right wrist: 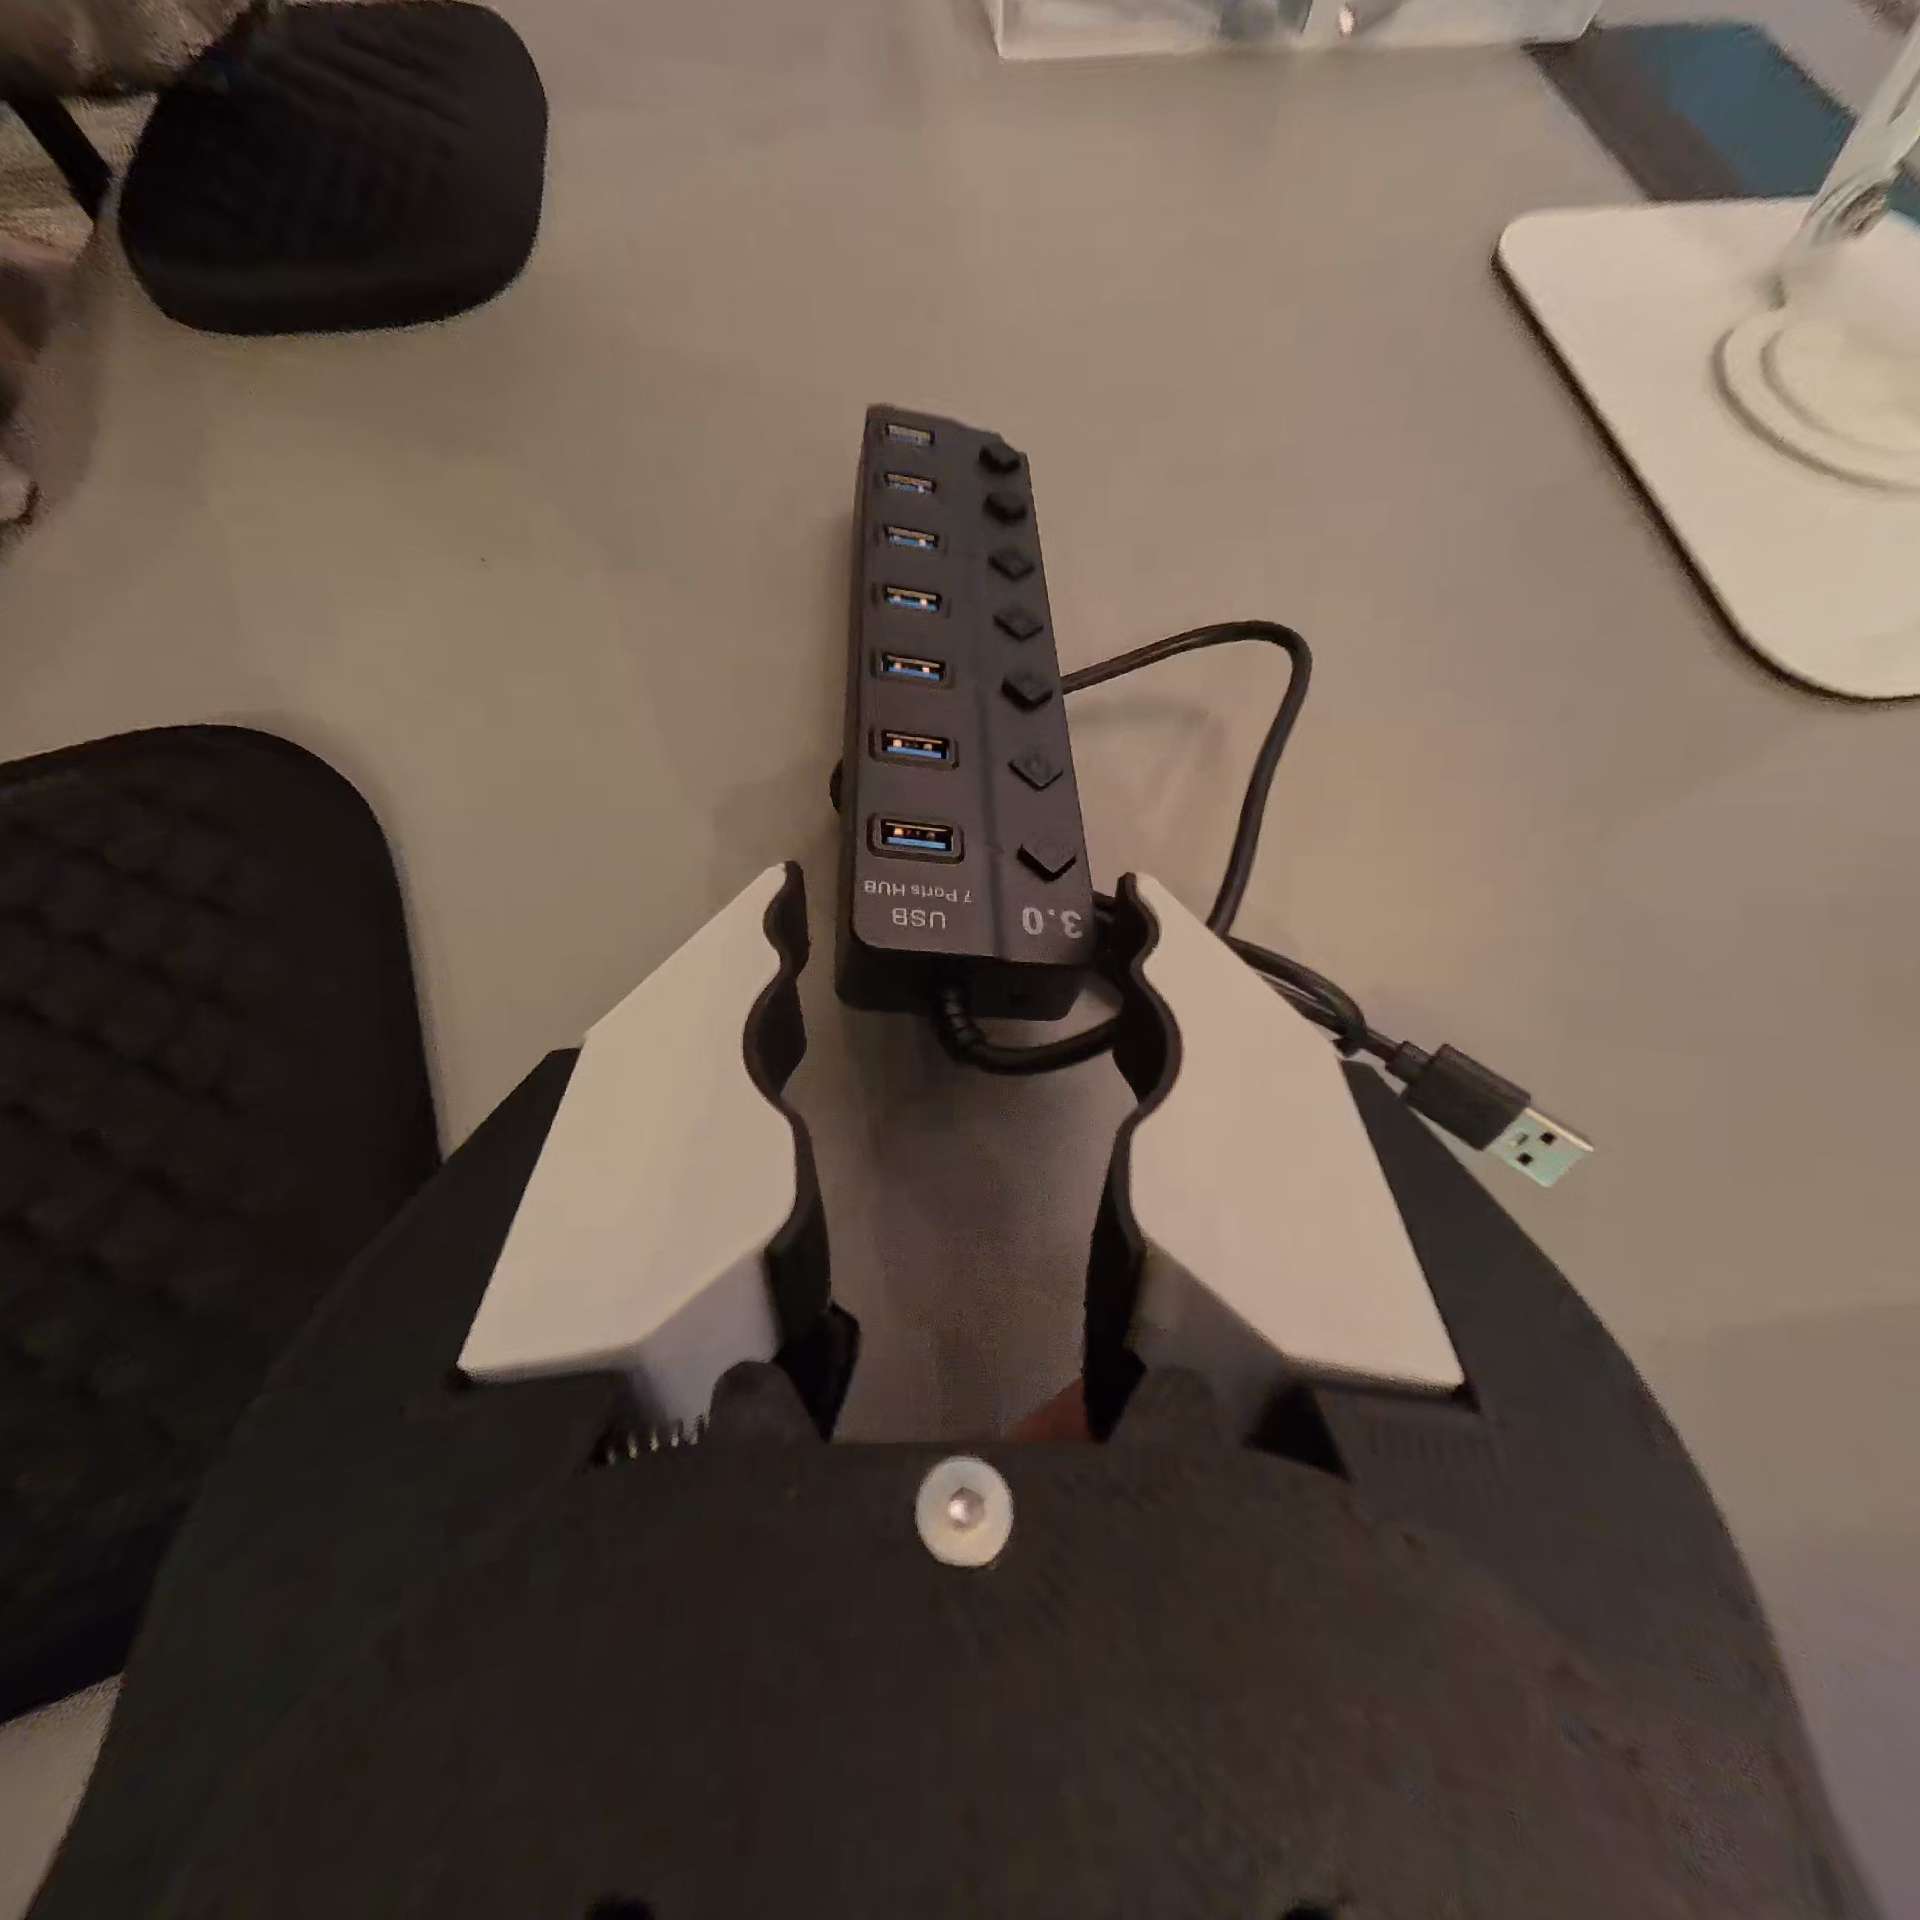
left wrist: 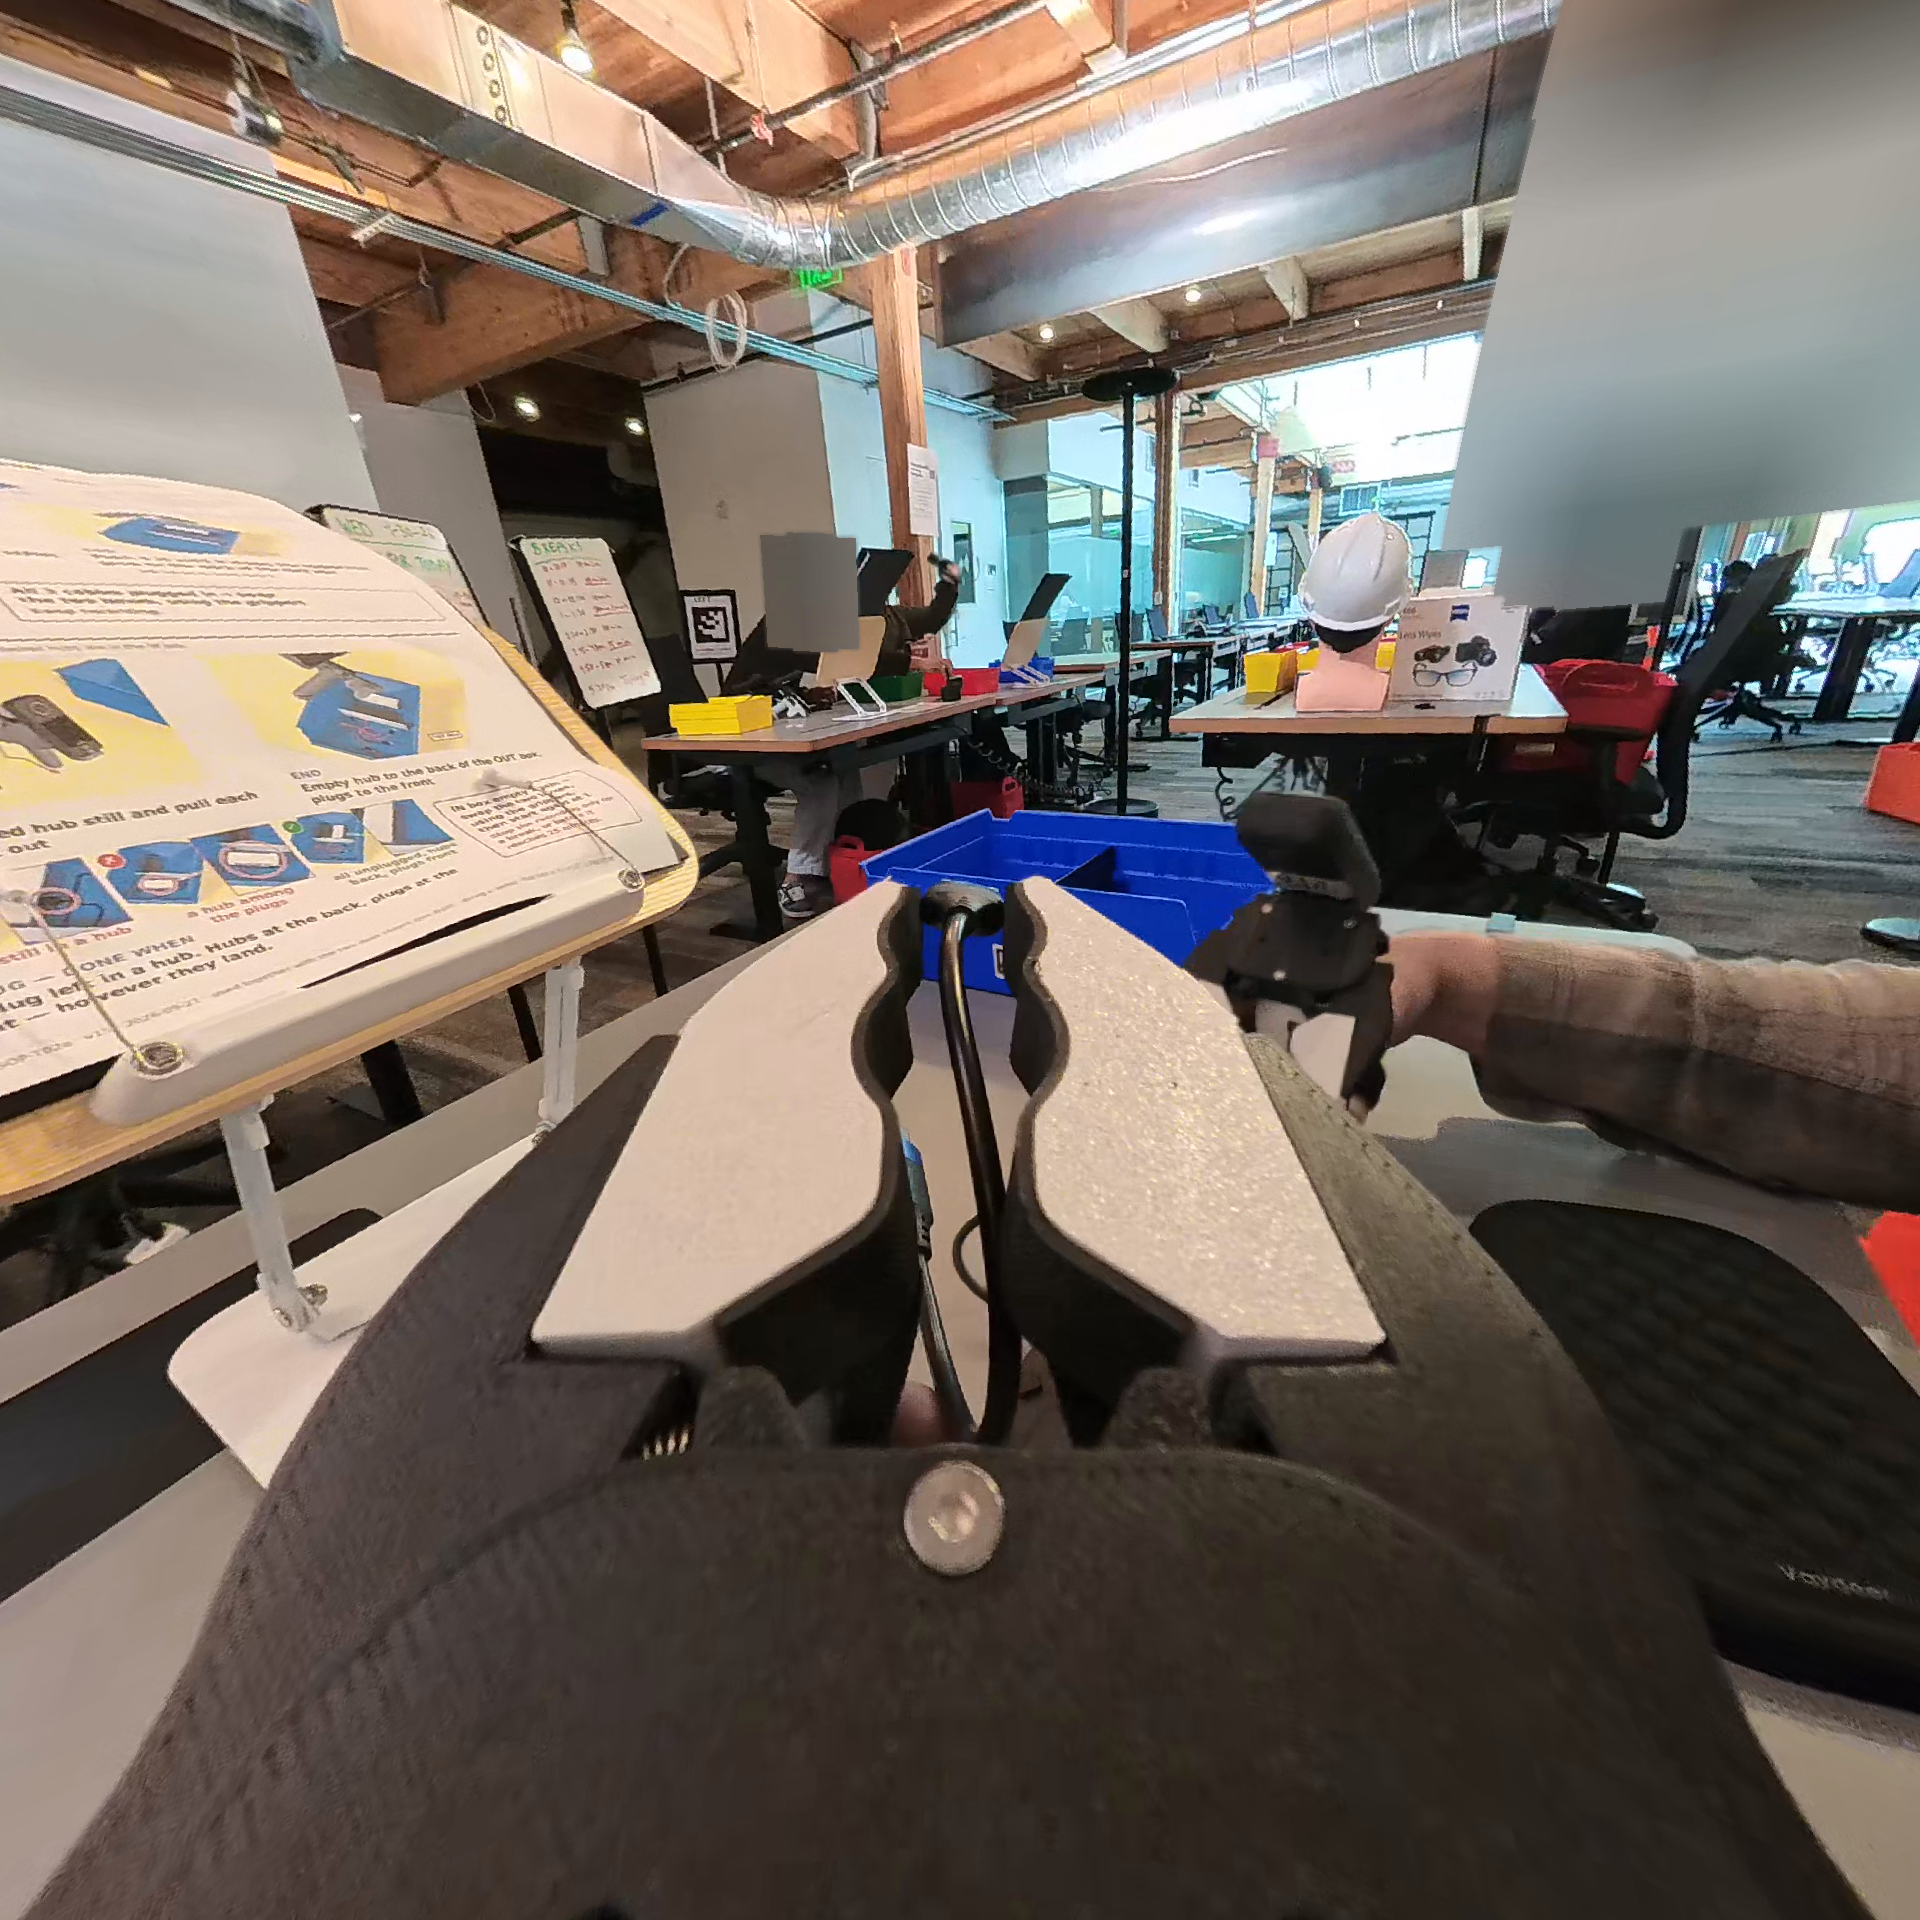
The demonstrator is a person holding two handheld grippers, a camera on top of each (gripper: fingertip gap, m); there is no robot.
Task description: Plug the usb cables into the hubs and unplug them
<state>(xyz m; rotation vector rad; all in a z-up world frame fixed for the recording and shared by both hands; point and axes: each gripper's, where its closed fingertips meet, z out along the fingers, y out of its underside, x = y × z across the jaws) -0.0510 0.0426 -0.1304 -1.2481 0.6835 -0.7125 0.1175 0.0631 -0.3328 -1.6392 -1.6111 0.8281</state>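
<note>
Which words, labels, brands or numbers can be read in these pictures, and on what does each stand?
I do not copy writing; these things bear it:
Black hub: white print at its near end, sharp.
Instruction sheet at the left: printed lines, readable.
Whiteboards: handwriting, small.
White box on the far desk: print, small.
Blue bin: label, partly hidden behind the left tongs.
Black pad: faint mark, blurred.

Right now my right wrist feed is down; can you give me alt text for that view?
The right hand-held gripper is open, its fingertips on either side of the near end of a black hub lying on the grey table, all seven ports empty. The hub's own cable loops right and ends in a loose plug on the table.
</note>
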